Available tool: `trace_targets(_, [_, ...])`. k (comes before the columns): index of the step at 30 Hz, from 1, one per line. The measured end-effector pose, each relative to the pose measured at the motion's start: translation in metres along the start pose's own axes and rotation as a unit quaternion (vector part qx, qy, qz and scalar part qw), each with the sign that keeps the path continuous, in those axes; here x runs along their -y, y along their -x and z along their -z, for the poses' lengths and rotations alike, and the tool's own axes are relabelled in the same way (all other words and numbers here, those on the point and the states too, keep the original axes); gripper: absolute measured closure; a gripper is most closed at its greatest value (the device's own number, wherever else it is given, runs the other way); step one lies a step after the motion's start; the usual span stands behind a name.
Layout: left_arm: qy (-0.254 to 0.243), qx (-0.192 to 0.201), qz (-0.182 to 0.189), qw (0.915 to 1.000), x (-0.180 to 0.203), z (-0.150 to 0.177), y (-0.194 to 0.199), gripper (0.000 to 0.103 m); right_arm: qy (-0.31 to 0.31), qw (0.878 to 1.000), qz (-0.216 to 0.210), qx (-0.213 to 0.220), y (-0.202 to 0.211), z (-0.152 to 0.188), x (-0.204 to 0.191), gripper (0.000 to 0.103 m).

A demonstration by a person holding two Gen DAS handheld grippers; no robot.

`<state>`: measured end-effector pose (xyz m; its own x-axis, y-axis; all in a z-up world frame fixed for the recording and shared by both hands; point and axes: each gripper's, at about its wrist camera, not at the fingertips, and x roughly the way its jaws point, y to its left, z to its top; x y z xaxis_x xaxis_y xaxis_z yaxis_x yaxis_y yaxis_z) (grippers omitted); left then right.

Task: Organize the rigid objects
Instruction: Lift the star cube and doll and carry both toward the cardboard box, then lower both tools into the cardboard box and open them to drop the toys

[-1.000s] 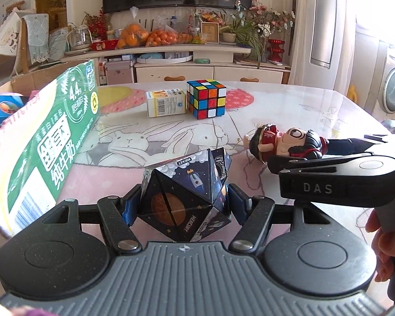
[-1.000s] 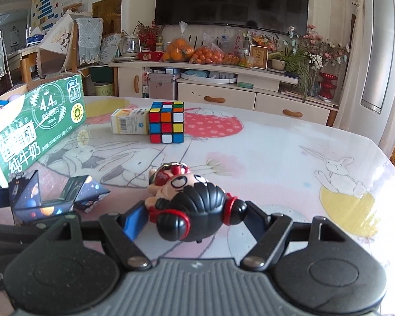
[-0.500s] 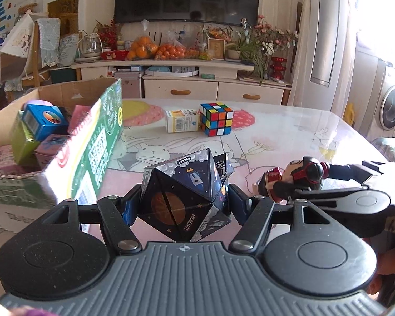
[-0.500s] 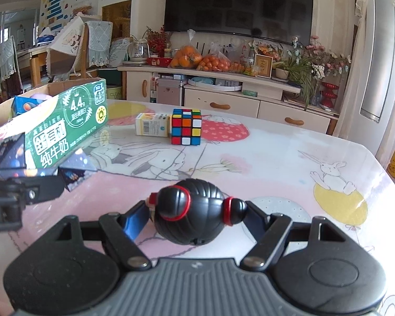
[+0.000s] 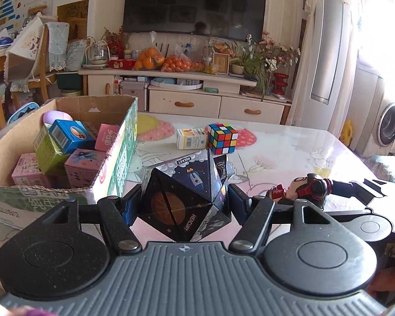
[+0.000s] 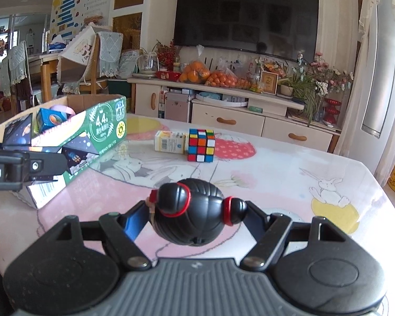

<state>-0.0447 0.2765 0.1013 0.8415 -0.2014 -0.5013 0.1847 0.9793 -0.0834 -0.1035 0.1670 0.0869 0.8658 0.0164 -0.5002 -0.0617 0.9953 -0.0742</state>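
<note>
Toys were the load: at far left a cardboard box (image 5: 113, 158) sat on the table (image 5: 289, 155), part-filled with small cartons. Just right, the left gripper (image 5: 181, 202) clamped a dark space-print puzzle (image 5: 184, 197). Farther right, the right gripper (image 6: 194, 217) gripped a black-haired doll (image 6: 189, 216). A Rubik's cube (image 5: 222, 138) lay beyond.

Carton (image 5: 191, 139) left of cube (image 5: 222, 138), touching.
</note>
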Motion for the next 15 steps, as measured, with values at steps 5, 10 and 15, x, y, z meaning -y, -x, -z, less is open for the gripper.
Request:
trace_targets(5, [0.009, 0.017, -0.005, 0.9998, -0.006, -0.01, 0.007, 0.02, 0.006, 1.0, -0.008, 0.024, 0.007, -0.018, -0.01, 0.026])
trace_targets(10, [0.027, 0.034, -0.027, 0.9987, -0.022, -0.022, 0.012, 0.02, 0.01, 0.998, -0.034, 0.053, 0.009, -0.047, -0.026, 0.026])
trace_targets(15, [0.059, 0.048, -0.065, 0.995, -0.051, -0.033, 0.013, 0.02, 0.013, 0.994, -0.071, 0.086, 0.004, -0.08, -0.048, 0.027])
